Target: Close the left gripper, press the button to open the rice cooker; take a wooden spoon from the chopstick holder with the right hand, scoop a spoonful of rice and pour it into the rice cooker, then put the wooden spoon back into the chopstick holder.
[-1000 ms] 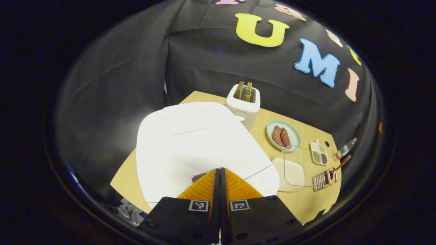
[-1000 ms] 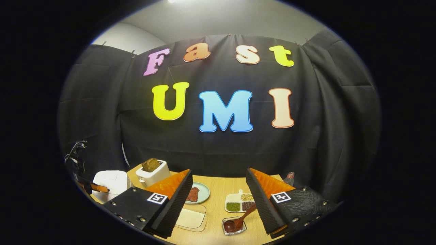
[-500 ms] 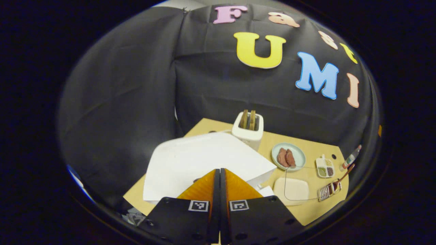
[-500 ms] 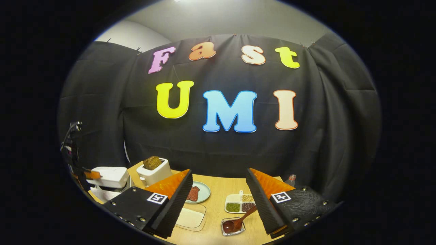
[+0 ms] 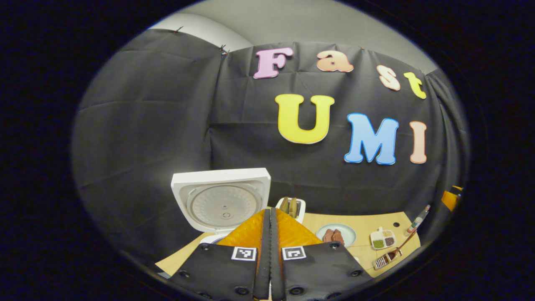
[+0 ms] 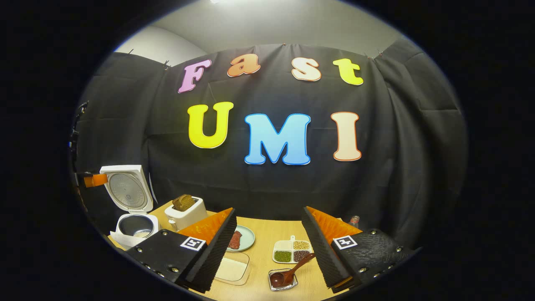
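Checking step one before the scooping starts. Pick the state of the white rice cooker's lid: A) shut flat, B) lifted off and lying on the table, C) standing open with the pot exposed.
C: the white rice cooker's lid stands upright, hinged open above the exposed inner pot.

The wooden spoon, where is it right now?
In the right gripper view the wooden spoon rests in the chopstick holder at the table's near edge, just in front of the divided grain dish.
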`<state>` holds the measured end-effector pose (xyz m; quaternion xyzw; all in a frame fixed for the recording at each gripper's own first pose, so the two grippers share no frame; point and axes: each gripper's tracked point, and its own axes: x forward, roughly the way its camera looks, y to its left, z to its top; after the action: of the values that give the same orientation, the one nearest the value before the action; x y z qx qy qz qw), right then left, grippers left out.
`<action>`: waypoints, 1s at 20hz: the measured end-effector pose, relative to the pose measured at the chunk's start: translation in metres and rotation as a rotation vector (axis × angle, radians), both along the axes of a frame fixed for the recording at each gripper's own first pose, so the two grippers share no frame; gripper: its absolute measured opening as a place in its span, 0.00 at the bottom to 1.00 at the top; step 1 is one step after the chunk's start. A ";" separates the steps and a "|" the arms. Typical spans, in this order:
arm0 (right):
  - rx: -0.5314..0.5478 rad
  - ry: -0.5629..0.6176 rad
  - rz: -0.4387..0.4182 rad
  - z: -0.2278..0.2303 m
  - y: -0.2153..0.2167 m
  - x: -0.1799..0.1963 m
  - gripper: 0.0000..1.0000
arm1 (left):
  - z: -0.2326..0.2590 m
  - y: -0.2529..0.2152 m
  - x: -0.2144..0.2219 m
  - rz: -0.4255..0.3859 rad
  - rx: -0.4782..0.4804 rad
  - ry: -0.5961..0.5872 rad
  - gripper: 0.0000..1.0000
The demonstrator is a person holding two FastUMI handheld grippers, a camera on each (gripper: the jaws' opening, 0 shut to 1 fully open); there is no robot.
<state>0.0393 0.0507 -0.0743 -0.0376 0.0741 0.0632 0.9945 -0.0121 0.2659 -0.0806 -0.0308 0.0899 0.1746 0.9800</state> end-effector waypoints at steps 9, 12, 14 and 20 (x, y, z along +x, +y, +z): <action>0.012 -0.038 -0.092 0.013 -0.031 -0.012 0.95 | 0.031 -0.096 0.017 -0.204 0.045 -0.154 0.71; 0.017 -0.040 -0.138 0.011 -0.040 -0.020 0.95 | 0.042 -0.123 0.022 -0.293 0.048 -0.197 0.88; 0.021 -0.032 -0.170 0.005 -0.047 -0.023 0.95 | 0.041 -0.135 0.026 -0.341 0.049 -0.200 0.95; 0.060 0.006 -0.229 -0.020 -0.068 -0.025 0.95 | 0.034 -0.153 0.026 -0.422 0.014 -0.187 0.92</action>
<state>0.0147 -0.0172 -0.0941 0.0009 0.0791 -0.0486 0.9957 0.0142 0.1124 -0.0463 -0.0206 0.0019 -0.0373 0.9991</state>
